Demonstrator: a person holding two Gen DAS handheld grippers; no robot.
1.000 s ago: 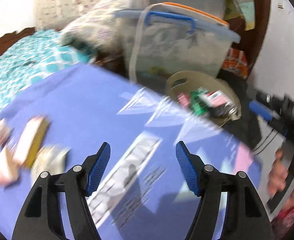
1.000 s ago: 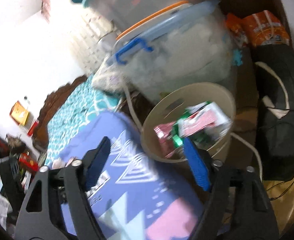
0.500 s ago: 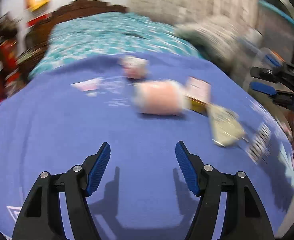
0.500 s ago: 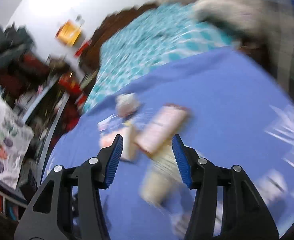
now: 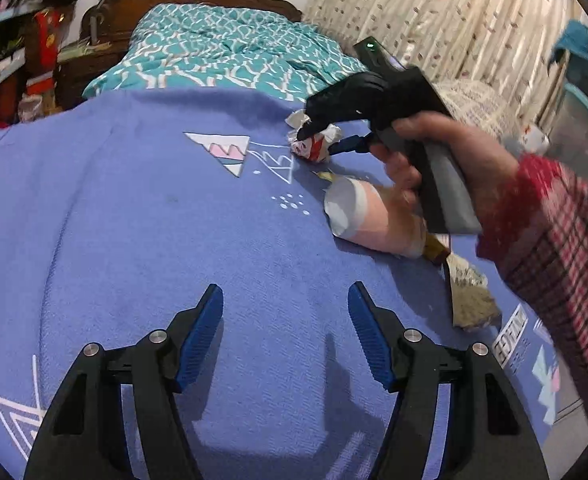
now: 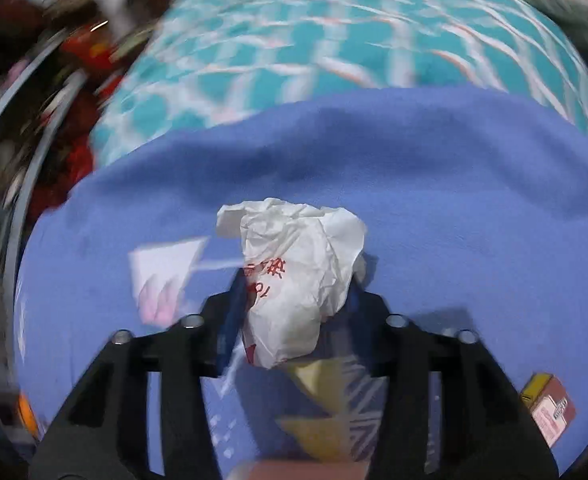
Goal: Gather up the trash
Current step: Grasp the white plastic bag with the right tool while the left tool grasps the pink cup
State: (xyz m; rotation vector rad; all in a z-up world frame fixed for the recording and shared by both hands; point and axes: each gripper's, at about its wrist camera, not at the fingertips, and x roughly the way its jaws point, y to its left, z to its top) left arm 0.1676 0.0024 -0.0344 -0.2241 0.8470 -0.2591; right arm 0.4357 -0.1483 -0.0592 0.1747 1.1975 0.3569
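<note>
A crumpled white paper wad with red print (image 6: 301,256) lies on the blue blanket (image 5: 154,240). My right gripper (image 6: 294,284) straddles it with its jaws closing, and both blue pads touch the paper's sides. In the left wrist view the same wad (image 5: 311,151) sits between the right gripper's (image 5: 318,143) tips, far ahead to the right. My left gripper (image 5: 286,292) hovers open over bare blanket with nothing between its fingers. A pink and white paper cup (image 5: 369,220) lies on its side beside a crumpled brownish wrapper (image 5: 469,296).
A hand (image 5: 445,140) in a red plaid sleeve (image 5: 553,240) holds the right gripper. A small brown and yellow carton (image 6: 549,408) and a yellowish wrapper (image 6: 317,376) lie near the right gripper. A teal quilt (image 5: 222,52) covers the bed beyond; cluttered shelves stand at left.
Both grippers swung away from the bin and storage boxes toward the bed. The right gripper came down over the paper wad and its jaws narrowed around it. The left gripper stayed open.
</note>
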